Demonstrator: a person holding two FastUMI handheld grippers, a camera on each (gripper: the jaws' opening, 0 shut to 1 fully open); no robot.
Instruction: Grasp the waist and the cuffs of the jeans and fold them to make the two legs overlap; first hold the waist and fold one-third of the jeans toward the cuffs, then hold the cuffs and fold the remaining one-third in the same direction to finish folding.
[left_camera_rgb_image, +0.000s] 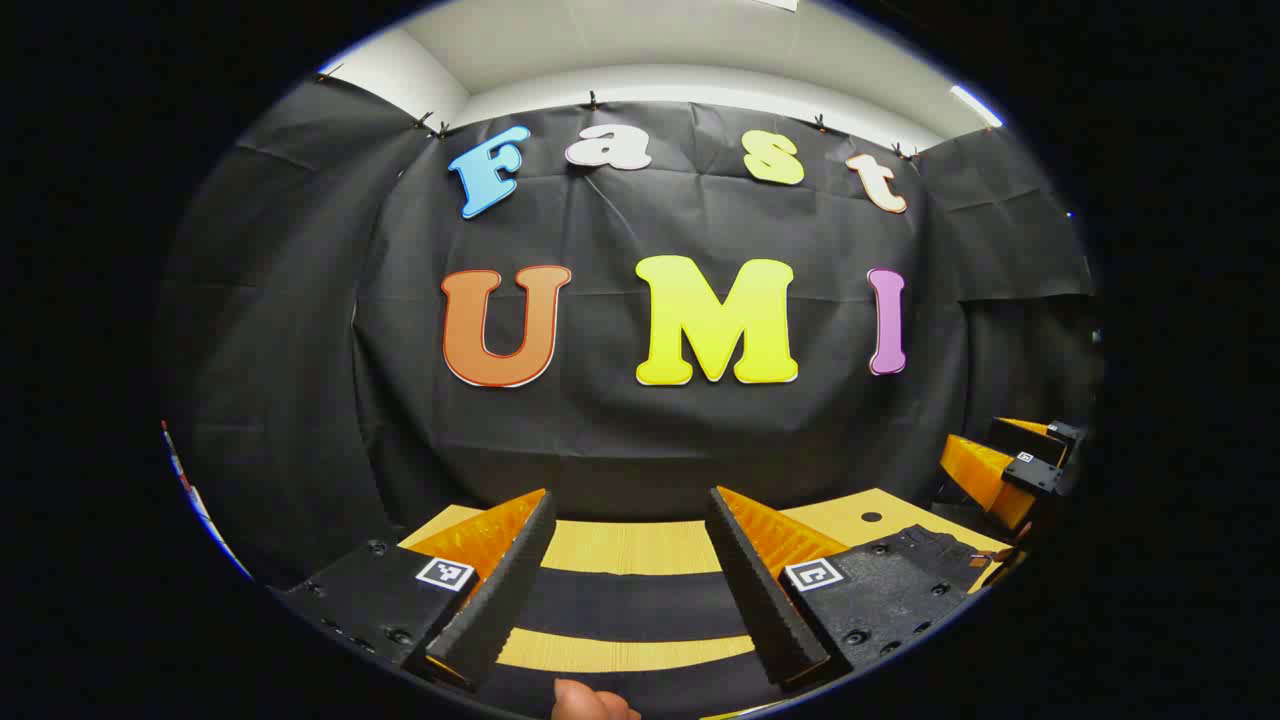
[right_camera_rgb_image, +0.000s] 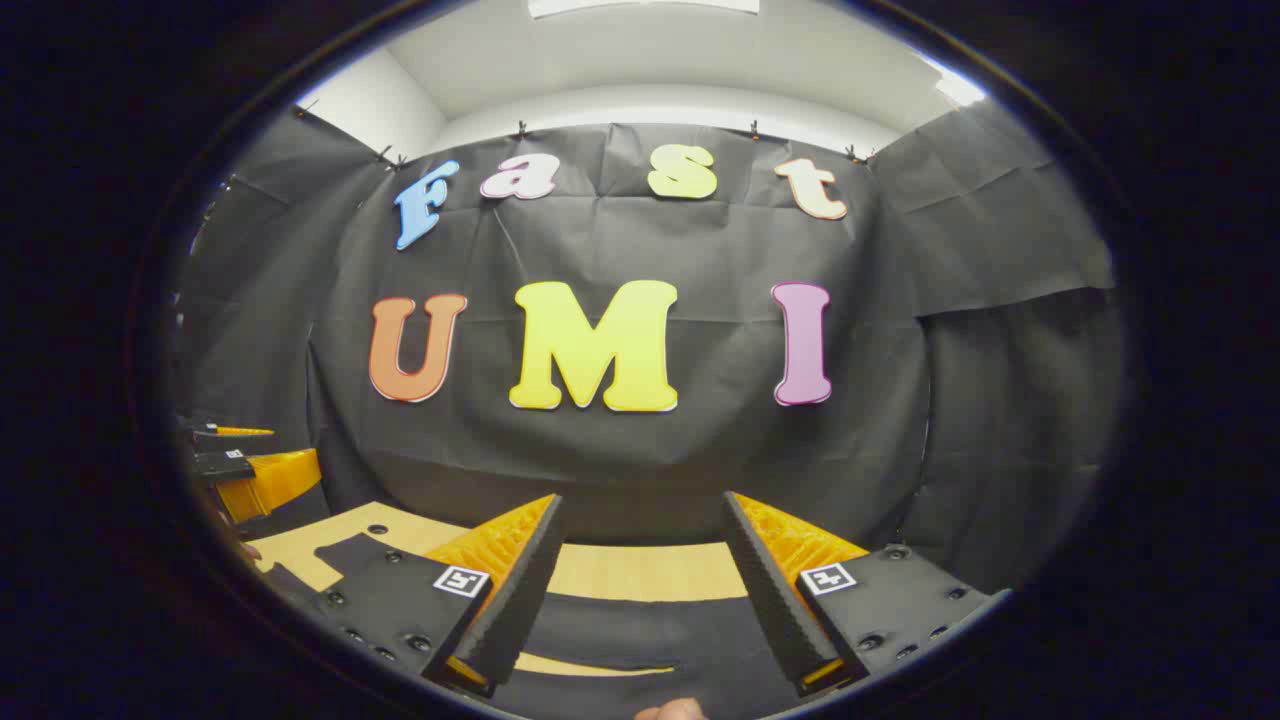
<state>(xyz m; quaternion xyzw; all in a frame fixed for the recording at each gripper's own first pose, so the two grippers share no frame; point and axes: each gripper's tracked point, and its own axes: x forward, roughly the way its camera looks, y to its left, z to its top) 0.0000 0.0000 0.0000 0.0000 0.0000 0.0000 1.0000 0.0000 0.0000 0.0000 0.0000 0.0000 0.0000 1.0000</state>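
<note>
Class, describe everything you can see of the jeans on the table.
The jeans are dark, almost black fabric, lying flat on the light wooden table. In the left gripper view the two legs run as separate bands with table showing between them. The waist end lies to the right, with small rivets. Neither gripper touches them.

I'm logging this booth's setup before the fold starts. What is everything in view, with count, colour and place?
Dark jeans: one, black-looking, spread flat on the table under both grippers.
Light wooden table: one, yellowish, at the bottom of both views.
Black cloth wall: one, behind the table.
White ceiling: one, above the cloth.
Left gripper: one, open, above the jeans.
Right gripper: one, open, above the jeans.
Fingertip: one in each view, bottom edge.
</note>
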